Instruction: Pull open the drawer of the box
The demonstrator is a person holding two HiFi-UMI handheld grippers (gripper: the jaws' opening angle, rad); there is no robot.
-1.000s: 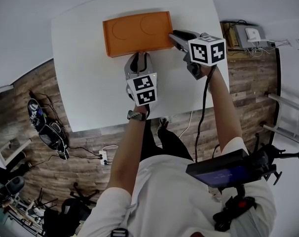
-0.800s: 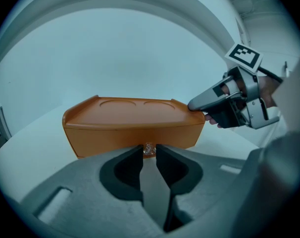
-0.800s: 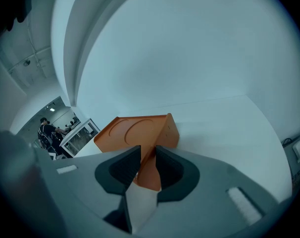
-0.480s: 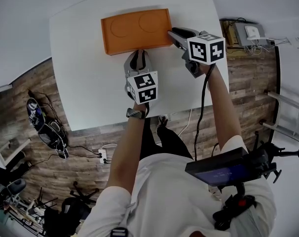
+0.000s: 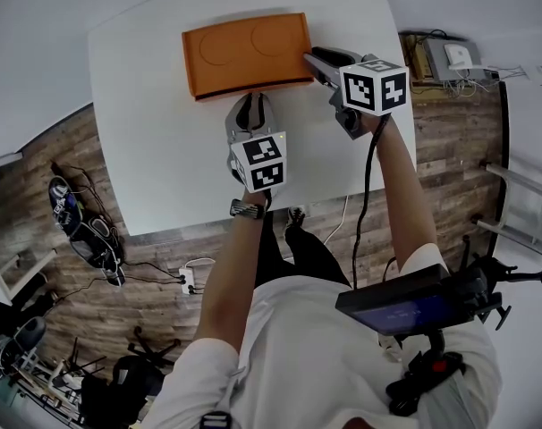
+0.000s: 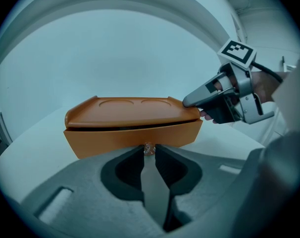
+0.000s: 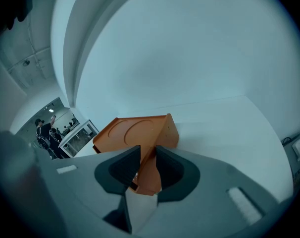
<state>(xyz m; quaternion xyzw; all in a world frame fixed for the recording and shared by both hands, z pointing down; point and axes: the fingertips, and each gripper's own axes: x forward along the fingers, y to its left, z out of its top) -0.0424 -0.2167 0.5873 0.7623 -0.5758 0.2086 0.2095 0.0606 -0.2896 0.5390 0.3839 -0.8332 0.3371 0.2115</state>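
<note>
One orange box (image 5: 246, 52) on one white table (image 5: 155, 159). Two grippers: left gripper (image 5: 250, 101) jaws, just closing, pinch the one drawer knob (image 6: 149, 148); right gripper (image 5: 310, 59) jaws clamp the box's right corner.

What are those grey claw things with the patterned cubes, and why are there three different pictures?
There is no robot here. A person holds a tool called a gripper in each hand, and each one has two fingers that pinch. One picture comes from a camera on the person's head, looking down. The other two come from cameras riding on the grippers, looking along their fingers. On the white table lies an orange box with a drawer. The left gripper has just been closing, and its fingers now pinch the drawer's little knob. The right gripper pinches the box's end corner, seemingly to steady it. The patterned cubes are simply part of the grippers.
</note>
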